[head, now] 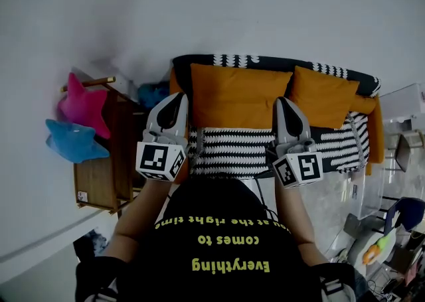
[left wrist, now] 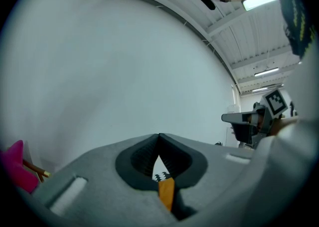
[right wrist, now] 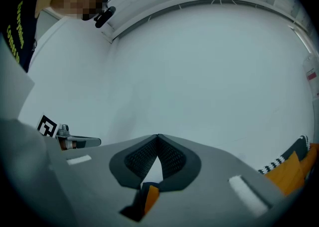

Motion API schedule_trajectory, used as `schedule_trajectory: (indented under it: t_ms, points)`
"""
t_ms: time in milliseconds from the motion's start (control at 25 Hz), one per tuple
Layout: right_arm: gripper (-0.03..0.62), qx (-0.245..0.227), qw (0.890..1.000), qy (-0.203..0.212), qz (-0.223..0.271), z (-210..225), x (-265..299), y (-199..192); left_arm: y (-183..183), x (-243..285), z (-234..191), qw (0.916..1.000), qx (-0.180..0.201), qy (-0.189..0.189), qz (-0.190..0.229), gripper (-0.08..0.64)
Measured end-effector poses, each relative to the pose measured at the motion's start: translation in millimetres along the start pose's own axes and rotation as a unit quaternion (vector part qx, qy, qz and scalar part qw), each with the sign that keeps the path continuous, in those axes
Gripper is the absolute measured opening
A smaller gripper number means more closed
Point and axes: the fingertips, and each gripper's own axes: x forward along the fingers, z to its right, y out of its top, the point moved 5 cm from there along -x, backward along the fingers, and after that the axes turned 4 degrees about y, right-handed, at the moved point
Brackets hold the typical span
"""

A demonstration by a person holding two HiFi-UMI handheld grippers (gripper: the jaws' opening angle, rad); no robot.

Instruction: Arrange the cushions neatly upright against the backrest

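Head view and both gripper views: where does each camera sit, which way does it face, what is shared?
Head view: on the person's head, facing steeply down onto the sofa and orange cushions; shows shirt, forearms, left hand-held gripper, right hand-held gripper.
Left gripper view: on the left one, facing the white wall over shut jaws; right one at right edge.
Right gripper view: on the right one, same wall, shut jaws; left one at left edge.
Shared by both gripper views: that wall.

Sofa (head: 375,136) is wearing a black-and-white striped cover (head: 232,151). Large orange cushion (head: 239,95) is standing upright against the backrest, smaller orange cushion (head: 324,97) is leaning tilted just beside it.
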Motion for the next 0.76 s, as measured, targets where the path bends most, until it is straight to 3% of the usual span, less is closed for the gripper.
schedule_trajectory:
  t_ms: [760]
  points:
    - [0.011, -0.008, 1.000, -0.005, -0.004, -4.1, -6.5, 3.0, 1.1, -4.1, 0.4, 0.9998, 0.013, -0.012, 0.000, -0.003]
